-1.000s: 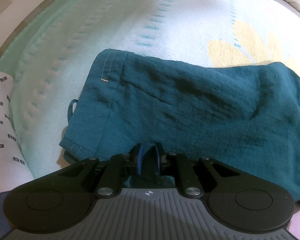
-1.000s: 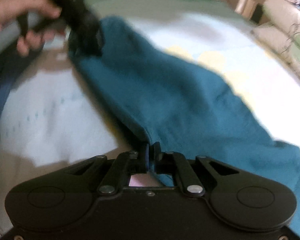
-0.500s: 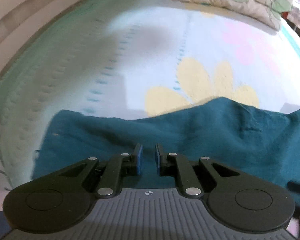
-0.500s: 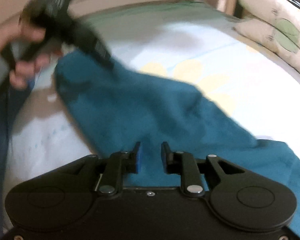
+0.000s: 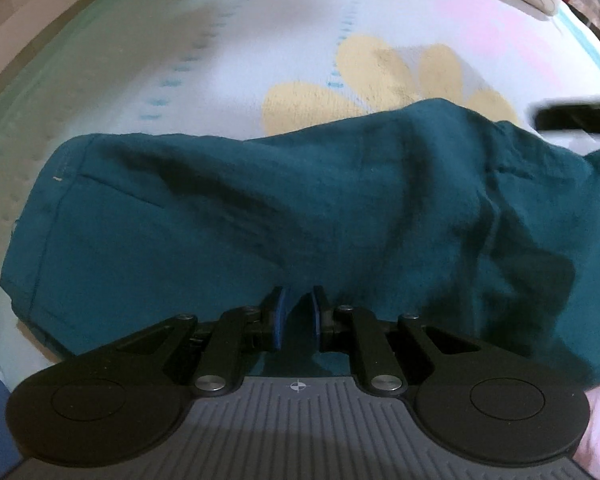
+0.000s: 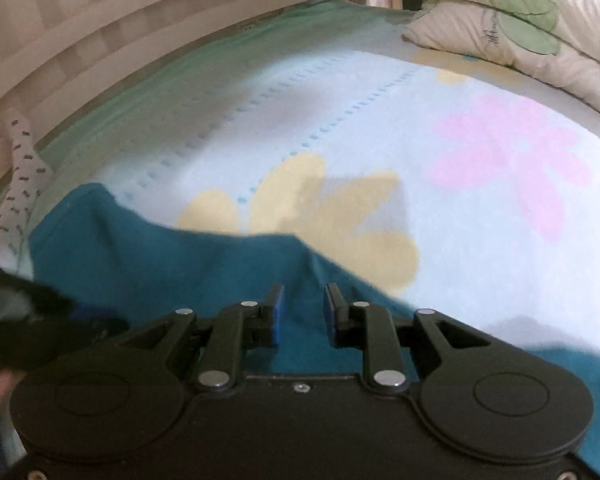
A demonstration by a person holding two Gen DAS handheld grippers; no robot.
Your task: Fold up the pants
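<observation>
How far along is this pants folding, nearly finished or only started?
Partway, it seems. Done: the teal pants lie in one long band on the flowered bedsheet, apparently already doubled over. In hand: nothing. The left gripper and the right gripper both hang over the cloth with their jaws apart, gripping none of it. Left: the band is still long and rumpled, so probably another fold or two and some smoothing.

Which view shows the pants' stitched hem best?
Left wrist view: the teal pants fill the frame, with the stitched hem visible at their left end. The right wrist view shows only a blurred strip of them, no stitching.
</observation>
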